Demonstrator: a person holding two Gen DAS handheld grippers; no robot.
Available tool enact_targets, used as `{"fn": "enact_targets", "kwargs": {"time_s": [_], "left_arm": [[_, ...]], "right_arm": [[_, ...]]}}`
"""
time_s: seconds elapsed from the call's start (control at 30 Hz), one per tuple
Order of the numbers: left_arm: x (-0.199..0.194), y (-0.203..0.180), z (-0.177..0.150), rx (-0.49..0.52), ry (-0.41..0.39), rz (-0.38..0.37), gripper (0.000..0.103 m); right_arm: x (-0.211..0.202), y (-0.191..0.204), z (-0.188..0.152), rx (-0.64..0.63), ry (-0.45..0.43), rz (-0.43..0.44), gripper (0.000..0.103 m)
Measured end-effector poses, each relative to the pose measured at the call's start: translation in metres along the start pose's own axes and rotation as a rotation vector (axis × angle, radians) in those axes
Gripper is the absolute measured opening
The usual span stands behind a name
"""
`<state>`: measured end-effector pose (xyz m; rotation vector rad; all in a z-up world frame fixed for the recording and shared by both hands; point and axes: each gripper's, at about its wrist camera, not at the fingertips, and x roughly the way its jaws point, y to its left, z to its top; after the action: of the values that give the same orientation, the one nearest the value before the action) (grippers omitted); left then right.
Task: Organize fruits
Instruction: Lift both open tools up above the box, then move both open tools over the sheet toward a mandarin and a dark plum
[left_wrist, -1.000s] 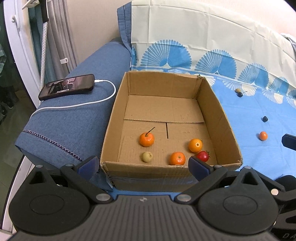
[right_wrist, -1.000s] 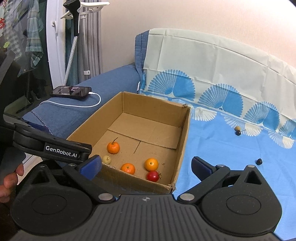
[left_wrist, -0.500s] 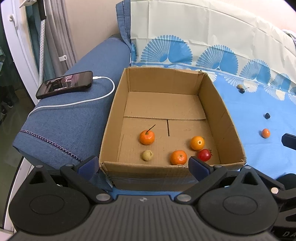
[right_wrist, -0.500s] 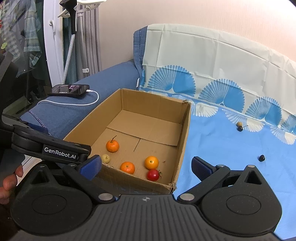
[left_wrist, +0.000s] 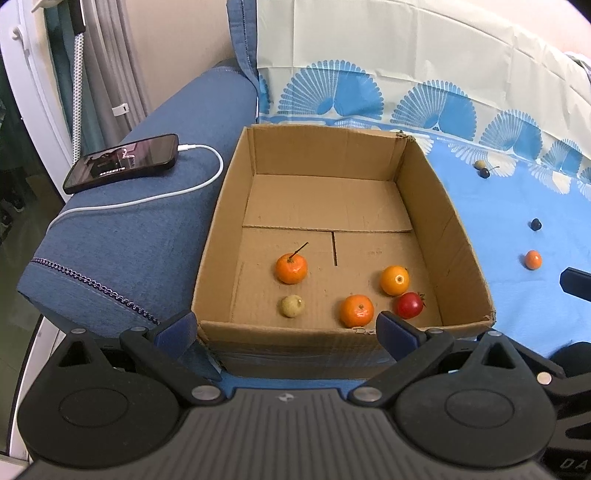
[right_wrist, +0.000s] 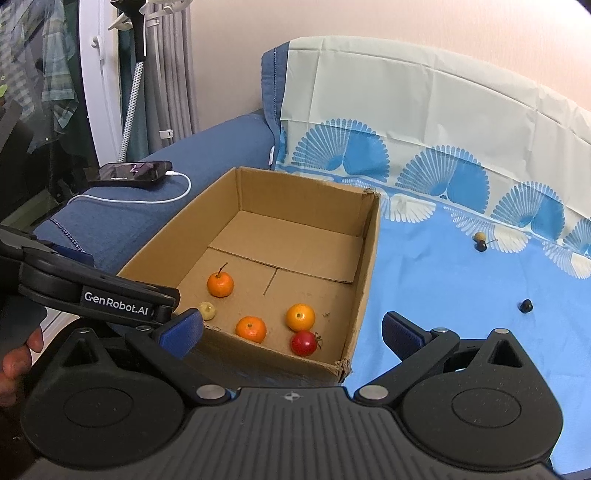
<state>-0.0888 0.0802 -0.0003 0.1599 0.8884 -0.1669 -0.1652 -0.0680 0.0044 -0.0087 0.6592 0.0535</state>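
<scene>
An open cardboard box (left_wrist: 454, 236) (right_wrist: 371, 236) holds three orange mandarins, one with a stem (left_wrist: 291, 268) (right_wrist: 220, 284), a red fruit (left_wrist: 409, 305) (right_wrist: 304, 343) and a small pale fruit (left_wrist: 292, 306) (right_wrist: 207, 310). On the blue cloth lie a small orange fruit (left_wrist: 533, 259), a dark fruit (left_wrist: 536, 224) (right_wrist: 525, 305) and a pale and dark pair (left_wrist: 482, 168) (right_wrist: 480, 242). My left gripper (left_wrist: 284, 328) hovers open before the box's near wall, holding nothing. My right gripper (right_wrist: 291, 332) is open and empty near the box's right front corner.
A phone (left_wrist: 122, 162) (right_wrist: 129, 171) on a white charging cable (left_wrist: 155, 197) lies on the blue sofa arm left of the box. A pale cloth with blue fans (right_wrist: 424, 147) covers the sofa back. A person's hand (right_wrist: 16, 365) holds the left gripper.
Both cameras have shifted slightly; the box and fruits sit a little lower and nearer in the views. No fruit has moved and both grippers stay open.
</scene>
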Motion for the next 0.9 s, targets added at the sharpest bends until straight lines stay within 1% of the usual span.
{"fn": "enact_targets", "kwargs": {"time_s": [0.4,0.57,0.73,0.9], "left_arm": [[0.004,-0.011,0.007,0.019,0.006,0.006,0.103],[0.008,-0.026,0.016,0.048,0.012,0.008,0.103],[0.01,-0.061,0.031,0.111,0.001,-0.022,0.103],[0.017,-0.114,0.052,0.18,-0.011,-0.101,0.103]], "right_arm": [[0.006,-0.015,0.0,0.036,0.0,0.002,0.102],[0.006,-0.033,0.0,0.06,-0.018,-0.011,0.102],[0.008,-0.07,-0.002,0.1,-0.034,-0.069,0.102],[0.006,-0.134,-0.011,0.177,-0.052,-0.193,0.102]]}}
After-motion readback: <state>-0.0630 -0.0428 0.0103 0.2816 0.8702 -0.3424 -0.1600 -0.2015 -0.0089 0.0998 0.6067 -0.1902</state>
